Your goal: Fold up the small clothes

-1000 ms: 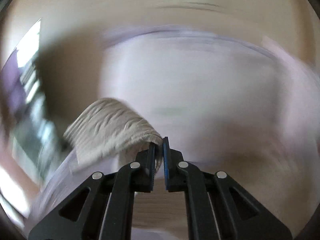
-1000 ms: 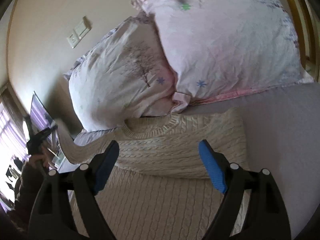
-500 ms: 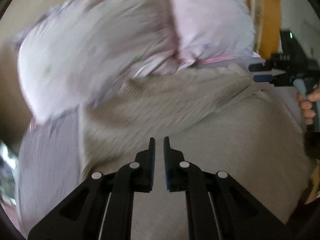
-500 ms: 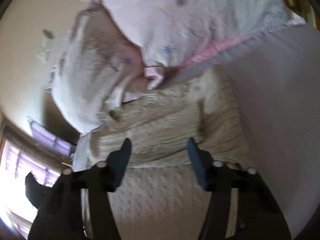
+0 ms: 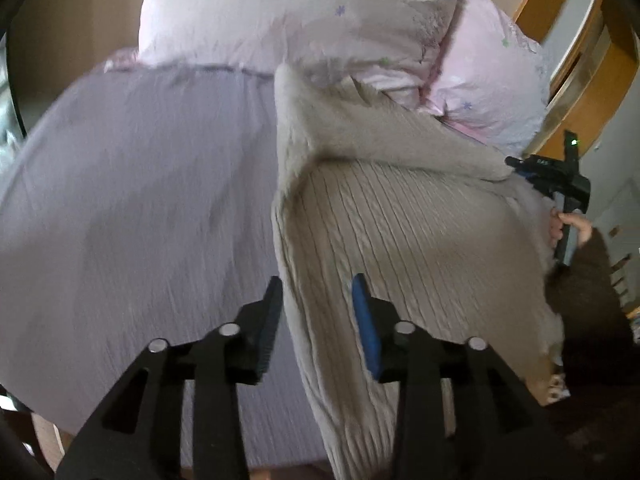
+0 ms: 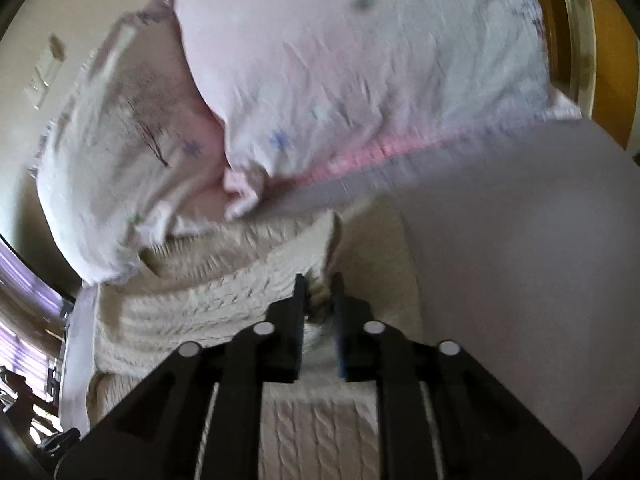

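A cream cable-knit sweater lies on a bed with its sleeves folded across the chest. My left gripper is open, its jaws astride the sweater's left edge fold, not closed on it. My right gripper is shut on the folded sleeve edge of the sweater at its right side. The right gripper also shows in the left wrist view, at the sweater's far right edge, held by a hand.
Two pale pink patterned pillows lie just beyond the sweater's collar. A lilac bedsheet spreads to both sides. A wooden headboard stands at the right. A wall switch is on the wall.
My left gripper let go of the sleeve, swung to the sweater's left edge and opened. My right gripper moved down onto the folded sleeve edge and shut on it.
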`<state>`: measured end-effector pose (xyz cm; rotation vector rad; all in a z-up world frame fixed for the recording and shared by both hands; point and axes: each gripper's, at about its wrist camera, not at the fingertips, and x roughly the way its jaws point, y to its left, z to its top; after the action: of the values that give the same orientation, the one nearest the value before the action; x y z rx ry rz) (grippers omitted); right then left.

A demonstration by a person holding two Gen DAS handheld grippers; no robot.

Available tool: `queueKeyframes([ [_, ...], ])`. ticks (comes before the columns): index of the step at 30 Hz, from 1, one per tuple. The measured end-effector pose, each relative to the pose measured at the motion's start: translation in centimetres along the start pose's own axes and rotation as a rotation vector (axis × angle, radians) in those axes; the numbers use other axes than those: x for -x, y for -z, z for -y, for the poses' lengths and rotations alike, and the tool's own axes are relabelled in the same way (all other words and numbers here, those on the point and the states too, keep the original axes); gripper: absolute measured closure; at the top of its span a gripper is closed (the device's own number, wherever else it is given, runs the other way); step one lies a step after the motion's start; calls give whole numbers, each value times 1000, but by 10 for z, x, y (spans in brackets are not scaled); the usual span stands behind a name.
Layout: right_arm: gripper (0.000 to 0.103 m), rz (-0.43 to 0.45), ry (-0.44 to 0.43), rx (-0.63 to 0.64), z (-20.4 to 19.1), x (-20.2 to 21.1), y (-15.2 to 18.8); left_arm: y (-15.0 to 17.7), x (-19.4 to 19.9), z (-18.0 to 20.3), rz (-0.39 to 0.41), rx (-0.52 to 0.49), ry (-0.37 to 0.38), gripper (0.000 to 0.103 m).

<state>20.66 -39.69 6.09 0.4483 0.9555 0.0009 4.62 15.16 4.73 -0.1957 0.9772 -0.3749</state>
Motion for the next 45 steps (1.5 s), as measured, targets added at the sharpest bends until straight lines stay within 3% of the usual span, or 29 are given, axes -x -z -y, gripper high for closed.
queueKeyframes([
  [1, 46, -8, -11, 13, 2, 8, 5, 3, -1, -2, -7, 6, 10, 65],
  [3, 28, 13, -45, 50, 5, 35, 25, 15, -1, -5, -25, 36, 47, 64],
  [7, 28, -22, -70, 67, 17, 77, 71, 34, 0, -7, -53, 64, 72, 64],
  [14, 31, -93, -122, -18, 60, 123, 147, 63, 12, 7, -62, 27, 41, 64],
  [20, 50, -137, -256, 10, 55, 127, 199, 81, 18, 24, -43, -15, -13, 67],
  [23, 87, -177, -340, 27, 54, 123, 213, 87, 18, 26, -43, -6, -11, 91],
  [24, 94, -200, -393, 10, 56, 121, 216, 88, 18, 26, -42, 3, 2, 93],
  [25, 95, -194, -430, -5, 57, 122, 216, 87, 18, 25, -44, 9, 16, 93],
  [30, 96, -48, -612, -50, 55, 149, 190, 75, 21, 25, -29, 28, 138, 94],
  [36, 96, 109, -720, -99, 53, 157, 122, 13, 38, 8, 113, 86, 239, 95],
  [41, 96, 195, -675, -191, 45, 105, 28, -93, 12, -7, 259, 141, 186, 95],
  [43, 96, 210, -615, -271, 45, 66, -5, -138, -19, -13, 300, 185, 121, 95],
  [45, 95, 196, -494, -325, 43, 23, -27, -179, -64, -23, 299, 245, 47, 94],
])
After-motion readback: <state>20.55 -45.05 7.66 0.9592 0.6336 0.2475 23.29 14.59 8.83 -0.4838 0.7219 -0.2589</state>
